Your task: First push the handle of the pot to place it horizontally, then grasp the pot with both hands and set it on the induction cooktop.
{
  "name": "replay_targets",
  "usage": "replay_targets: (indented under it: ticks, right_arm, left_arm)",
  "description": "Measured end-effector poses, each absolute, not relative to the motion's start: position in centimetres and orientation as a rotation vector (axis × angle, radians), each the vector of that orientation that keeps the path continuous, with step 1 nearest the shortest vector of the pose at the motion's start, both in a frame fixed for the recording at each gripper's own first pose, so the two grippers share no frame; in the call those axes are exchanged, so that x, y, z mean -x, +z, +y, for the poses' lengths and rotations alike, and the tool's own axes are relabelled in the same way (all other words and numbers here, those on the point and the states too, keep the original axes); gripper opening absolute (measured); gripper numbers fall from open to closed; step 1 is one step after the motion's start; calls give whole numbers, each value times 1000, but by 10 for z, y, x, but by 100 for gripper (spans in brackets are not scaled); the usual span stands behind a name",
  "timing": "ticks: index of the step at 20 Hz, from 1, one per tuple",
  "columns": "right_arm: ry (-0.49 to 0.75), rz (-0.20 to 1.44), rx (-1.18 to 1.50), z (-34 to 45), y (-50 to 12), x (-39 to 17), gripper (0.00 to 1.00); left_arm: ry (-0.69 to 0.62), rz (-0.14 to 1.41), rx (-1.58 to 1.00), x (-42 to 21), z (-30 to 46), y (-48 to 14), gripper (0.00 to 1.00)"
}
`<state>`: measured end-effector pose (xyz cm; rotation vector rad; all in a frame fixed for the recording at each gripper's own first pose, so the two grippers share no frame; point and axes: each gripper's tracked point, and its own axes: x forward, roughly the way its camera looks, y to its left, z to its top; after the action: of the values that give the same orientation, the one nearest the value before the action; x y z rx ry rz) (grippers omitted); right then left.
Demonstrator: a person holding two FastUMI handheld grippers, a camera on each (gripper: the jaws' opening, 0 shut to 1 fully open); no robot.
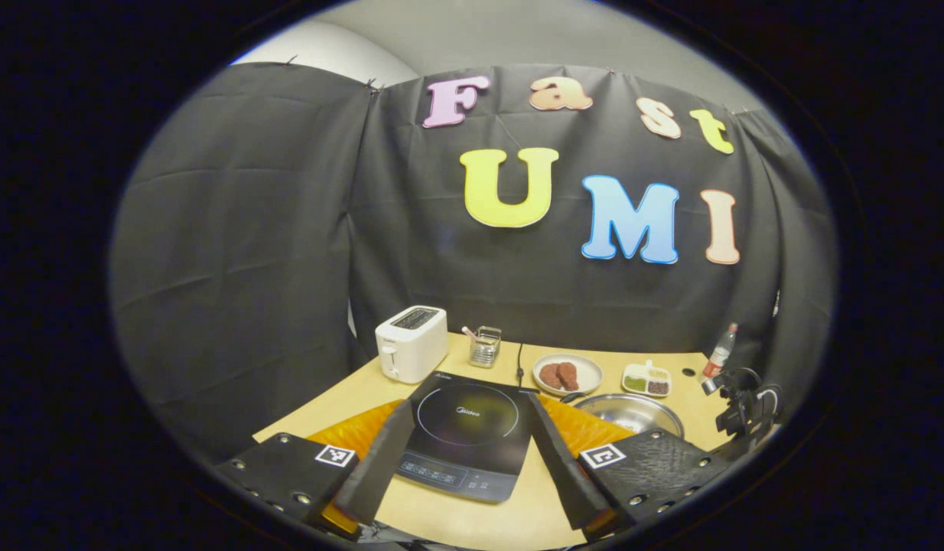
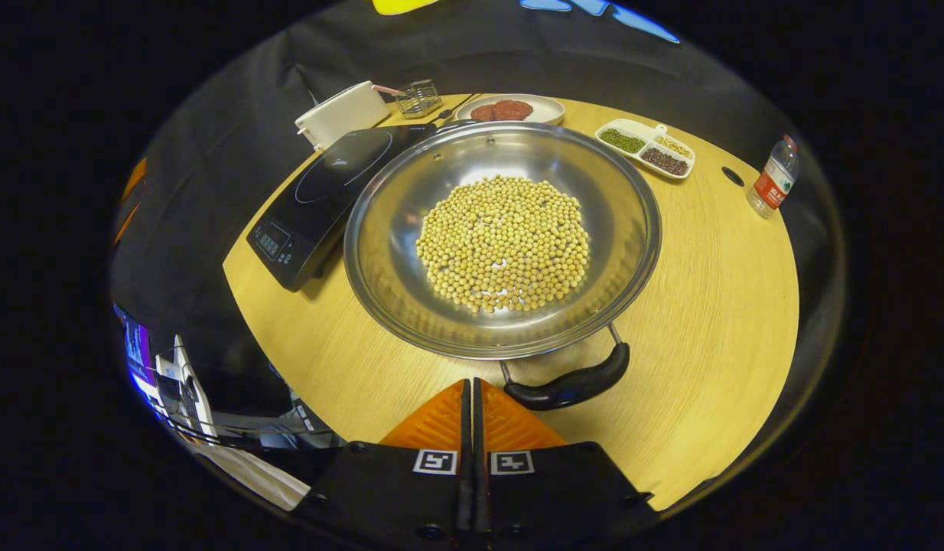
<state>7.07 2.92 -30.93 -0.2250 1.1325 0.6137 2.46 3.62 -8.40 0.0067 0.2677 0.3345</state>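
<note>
Just behind the pot (image 2: 502,237) handle (image 2: 571,385), the right gripper (image 2: 472,402), fingers pressed together, should nudge it sideways gently; left gripper (image 1: 468,451) spread.

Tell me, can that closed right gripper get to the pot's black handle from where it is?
Probably yes. The right gripper, fingers shut, sits just short of the black handle of the pot, with bare table between them and nothing blocking.

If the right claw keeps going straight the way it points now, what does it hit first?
Most likely the black curved handle of the steel pot of yellow beans, just ahead and slightly right of the shut right claw; depth is uncertain.
</note>
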Motion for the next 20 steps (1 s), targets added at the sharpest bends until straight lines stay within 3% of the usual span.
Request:
replay_targets:
  ticks: [18, 20]
  right_arm:
    - [549, 1112, 166, -30, -307, -131, 2]
    - [544, 1109, 162, -35, -308, -145, 2]
  left_arm:
    - [233, 289, -22, -72, -68, -101, 87]
    - [240, 296, -34, -74, -76, -104, 91]
